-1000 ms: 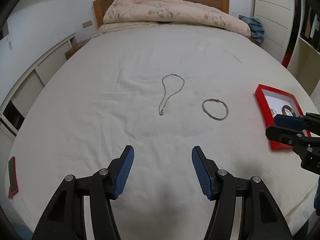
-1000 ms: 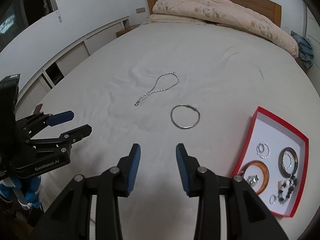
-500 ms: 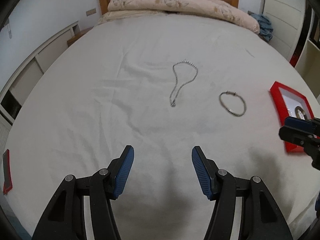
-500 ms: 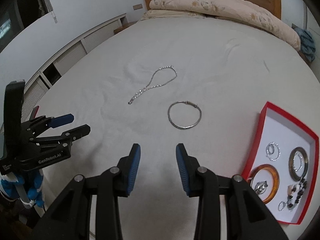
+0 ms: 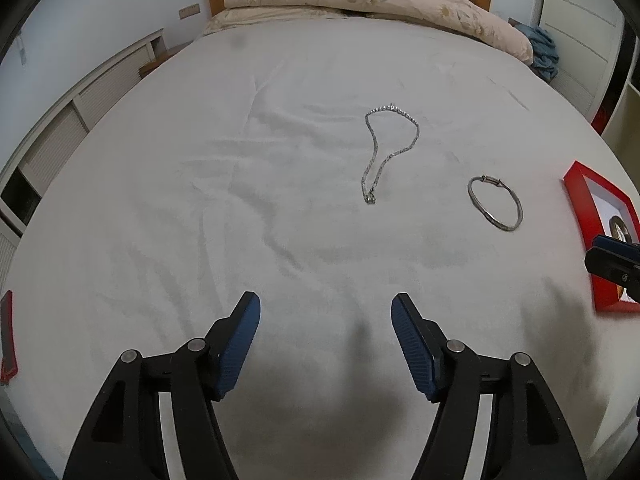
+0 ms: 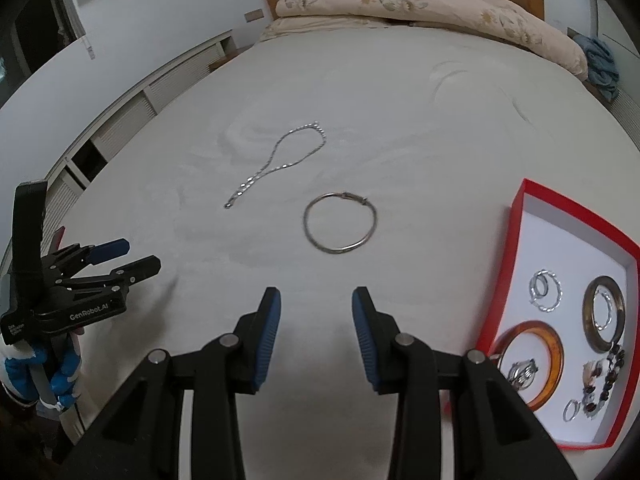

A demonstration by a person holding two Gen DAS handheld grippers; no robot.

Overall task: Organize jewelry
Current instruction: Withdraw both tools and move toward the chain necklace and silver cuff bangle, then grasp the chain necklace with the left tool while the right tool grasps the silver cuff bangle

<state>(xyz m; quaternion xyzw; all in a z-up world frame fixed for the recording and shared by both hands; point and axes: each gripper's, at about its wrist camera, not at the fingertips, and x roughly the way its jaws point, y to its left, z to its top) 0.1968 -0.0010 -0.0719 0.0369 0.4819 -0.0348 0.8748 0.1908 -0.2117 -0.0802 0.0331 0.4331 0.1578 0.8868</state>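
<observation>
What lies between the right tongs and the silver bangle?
Only bare white bedsheet; the right wrist view shows nothing between the open right tongs and the silver bangle.

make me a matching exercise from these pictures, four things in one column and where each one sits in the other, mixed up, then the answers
Things
1. chain necklace
2. silver bangle
3. amber bangle
4. folded quilt

Places
A. inside the red box
B. at the head of the bed, against the headboard
C. flat on the sheet, ahead of the open right gripper
D. on the sheet, farther out, toward the left gripper's side

Pairs: 1-D, 2-C, 3-A, 4-B
</observation>
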